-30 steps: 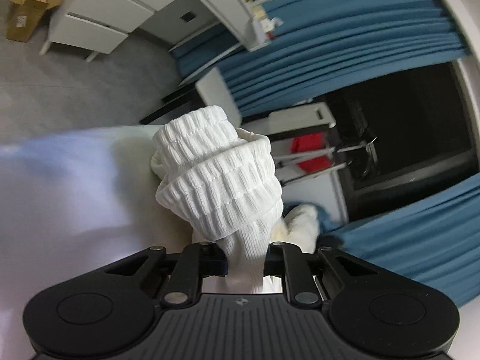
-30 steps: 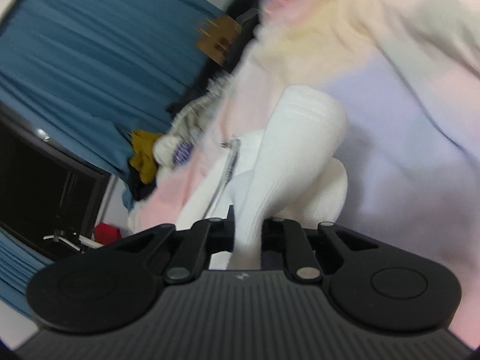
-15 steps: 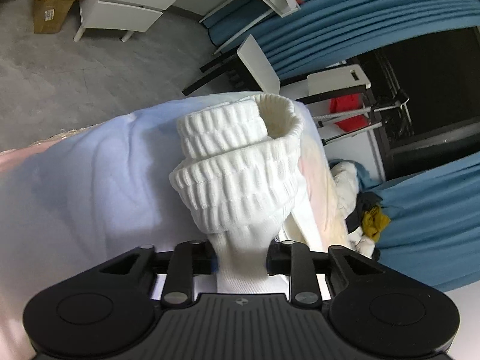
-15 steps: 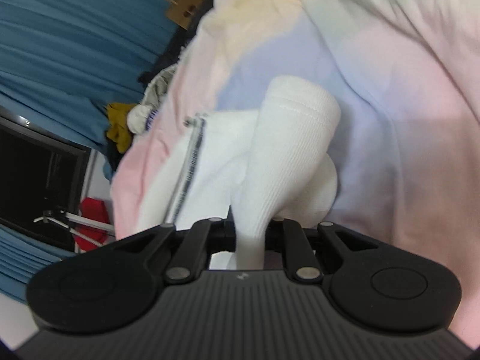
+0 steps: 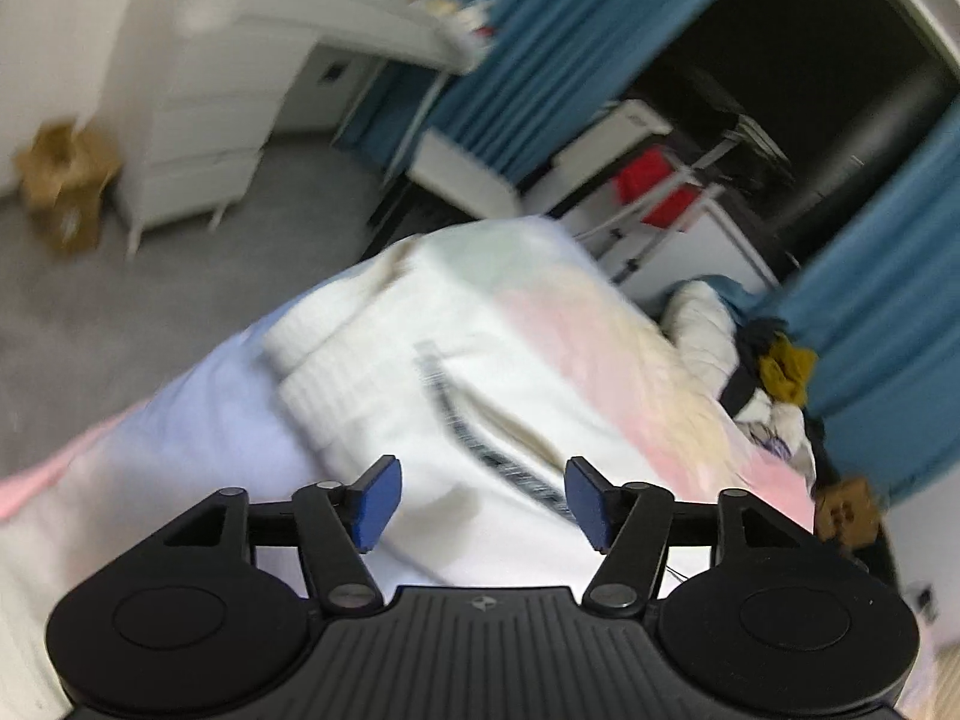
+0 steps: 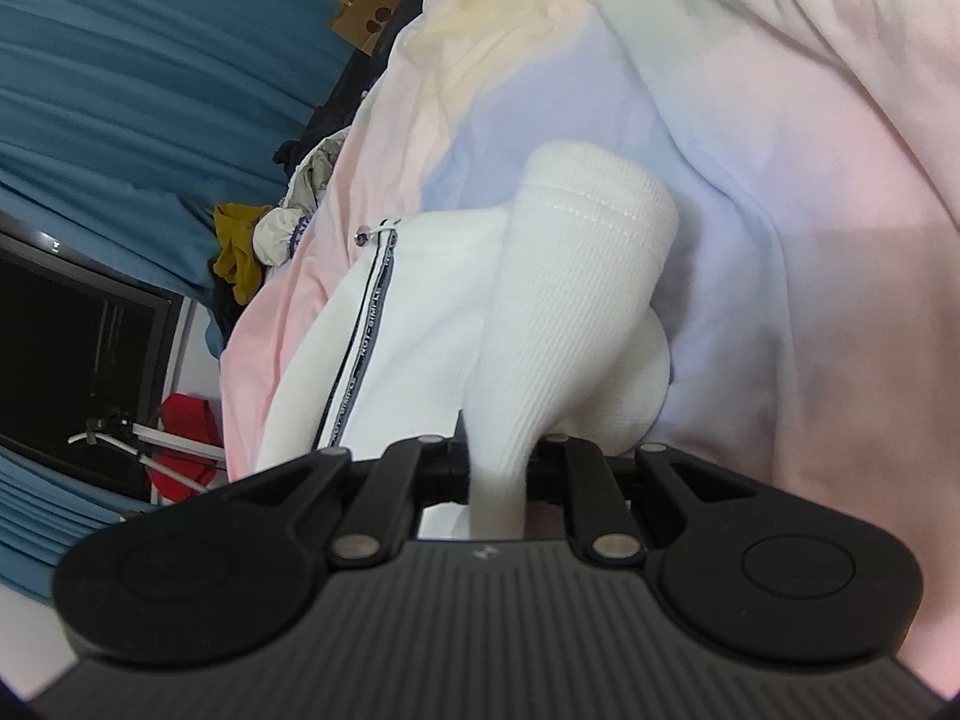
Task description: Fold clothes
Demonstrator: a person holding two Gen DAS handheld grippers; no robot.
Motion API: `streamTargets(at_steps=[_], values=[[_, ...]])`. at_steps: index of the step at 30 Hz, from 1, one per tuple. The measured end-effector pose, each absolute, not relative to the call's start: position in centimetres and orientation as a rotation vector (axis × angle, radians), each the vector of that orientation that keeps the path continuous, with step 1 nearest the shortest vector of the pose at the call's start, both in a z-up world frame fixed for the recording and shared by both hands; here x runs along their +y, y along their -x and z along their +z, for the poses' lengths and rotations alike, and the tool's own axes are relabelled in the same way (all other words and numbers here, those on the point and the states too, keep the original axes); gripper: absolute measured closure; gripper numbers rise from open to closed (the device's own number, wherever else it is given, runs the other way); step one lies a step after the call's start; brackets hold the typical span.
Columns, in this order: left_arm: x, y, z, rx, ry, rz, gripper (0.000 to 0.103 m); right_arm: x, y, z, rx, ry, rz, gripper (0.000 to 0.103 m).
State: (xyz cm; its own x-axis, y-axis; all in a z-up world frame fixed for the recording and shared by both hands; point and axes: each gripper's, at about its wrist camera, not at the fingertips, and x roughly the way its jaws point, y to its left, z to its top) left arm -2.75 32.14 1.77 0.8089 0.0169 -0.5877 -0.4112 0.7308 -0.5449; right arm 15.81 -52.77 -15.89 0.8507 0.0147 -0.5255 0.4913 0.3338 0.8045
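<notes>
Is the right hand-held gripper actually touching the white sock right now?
Touching. In the right wrist view the right hand-held gripper is shut on the white sock: the ribbed fabric runs down between both fingers with no gap on either side.

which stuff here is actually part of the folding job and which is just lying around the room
Part of the job:
- white ribbed garment, pinched in the right gripper
- white garment with dark striped trim on the pastel bedcover
- left gripper, open and empty

Just lying about:
- clothes heap with a mustard piece
- paper bag
- cardboard box
- white drawers
- blue curtains
</notes>
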Motion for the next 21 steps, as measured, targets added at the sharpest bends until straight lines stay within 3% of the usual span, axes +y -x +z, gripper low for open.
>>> streamTargets(at_steps=[8,21], values=[[21.4,-3.9,2.7,0.594,0.5,0.124,0.039,-52.5,-16.0,-15.5,0.496,-1.141,-0.329,0.09],[10.6,-11.4,-6.2,0.683,0.096,0.066,0.039,-52.4,-16.0,-15.4,0.477,-1.153,-0.337,0.09]])
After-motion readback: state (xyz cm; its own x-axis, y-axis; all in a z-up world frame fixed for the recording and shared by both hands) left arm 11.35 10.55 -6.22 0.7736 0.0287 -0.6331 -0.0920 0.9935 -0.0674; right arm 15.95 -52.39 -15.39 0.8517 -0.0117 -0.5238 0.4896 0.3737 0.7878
